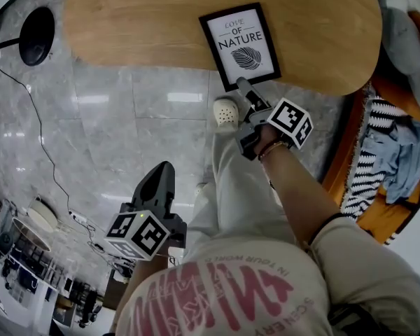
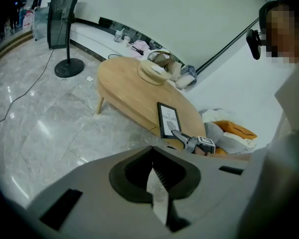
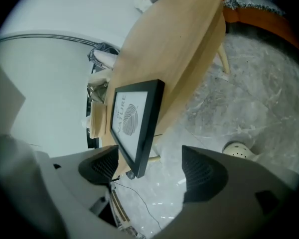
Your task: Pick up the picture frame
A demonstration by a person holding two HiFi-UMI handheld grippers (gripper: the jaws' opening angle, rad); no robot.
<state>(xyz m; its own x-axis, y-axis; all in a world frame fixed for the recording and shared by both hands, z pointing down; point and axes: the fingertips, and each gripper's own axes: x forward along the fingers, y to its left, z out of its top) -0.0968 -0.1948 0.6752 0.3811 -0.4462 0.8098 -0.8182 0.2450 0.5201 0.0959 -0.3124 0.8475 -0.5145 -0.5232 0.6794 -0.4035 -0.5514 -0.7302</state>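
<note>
The black picture frame, with a leaf print and the words "Love of Nature", lies flat at the near edge of the oval wooden table. My right gripper reaches to its near edge. In the right gripper view the jaws of the right gripper stand open, with the corner of the picture frame between them, close to the left pad and not pressed. My left gripper hangs low over the floor, far from the frame, and its jaws meet with nothing held. From there the picture frame and the right gripper show ahead.
A pale slipper sits on the marble floor by the table's edge. A black fan base with its cable stands at the left. A sofa with striped cloth and clothes borders the right. Woven items lie on the table's far end.
</note>
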